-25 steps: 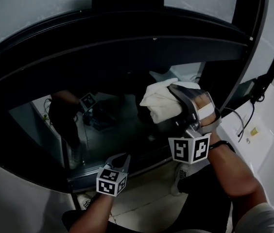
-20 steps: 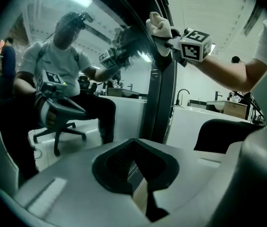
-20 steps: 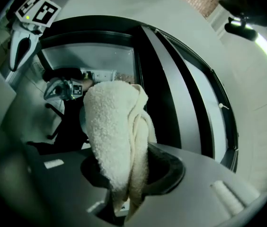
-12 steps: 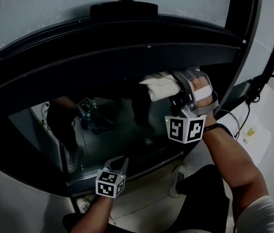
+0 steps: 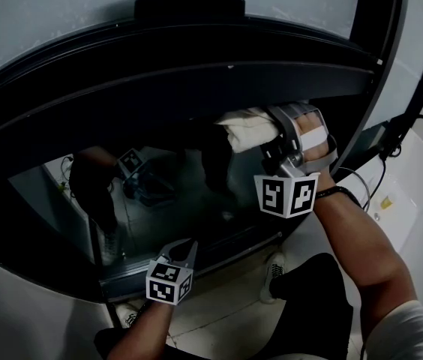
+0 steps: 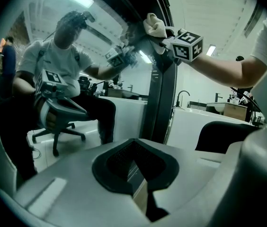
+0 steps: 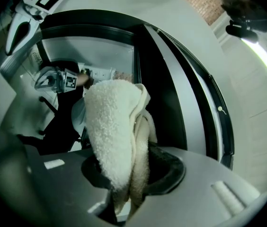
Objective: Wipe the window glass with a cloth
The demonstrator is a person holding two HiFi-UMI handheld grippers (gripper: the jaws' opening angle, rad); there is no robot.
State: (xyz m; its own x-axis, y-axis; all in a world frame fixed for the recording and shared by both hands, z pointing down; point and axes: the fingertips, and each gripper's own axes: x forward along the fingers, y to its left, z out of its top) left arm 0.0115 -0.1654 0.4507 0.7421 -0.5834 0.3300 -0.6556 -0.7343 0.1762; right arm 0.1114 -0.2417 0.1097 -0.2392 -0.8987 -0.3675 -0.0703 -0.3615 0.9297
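The window glass (image 5: 166, 193) is dark and mirrors the room, set in a thick black curved frame (image 5: 196, 58). My right gripper (image 5: 270, 132) is shut on a bunched white cloth (image 5: 245, 130), which presses against the glass just under the frame's top bar. In the right gripper view the cloth (image 7: 117, 136) hangs folded out of the right gripper (image 7: 133, 174) and hides the pads. My left gripper (image 5: 184, 250) hangs low by the window's bottom edge, apart from the glass, shut on nothing. The left gripper view shows the left gripper (image 6: 136, 167) with pads together, and the cloth (image 6: 155, 26) high up.
A white counter (image 5: 414, 201) with black cables (image 5: 369, 186) stands at the right, close to my right forearm. Tiled floor (image 5: 226, 306) and a shoe (image 5: 274, 272) lie below. The glass reflects a seated person and an office chair (image 6: 57, 122).
My right gripper has carried the cloth up the glass from mid-pane to just under the frame's top bar, then nearly stopped. The left gripper has stayed put.
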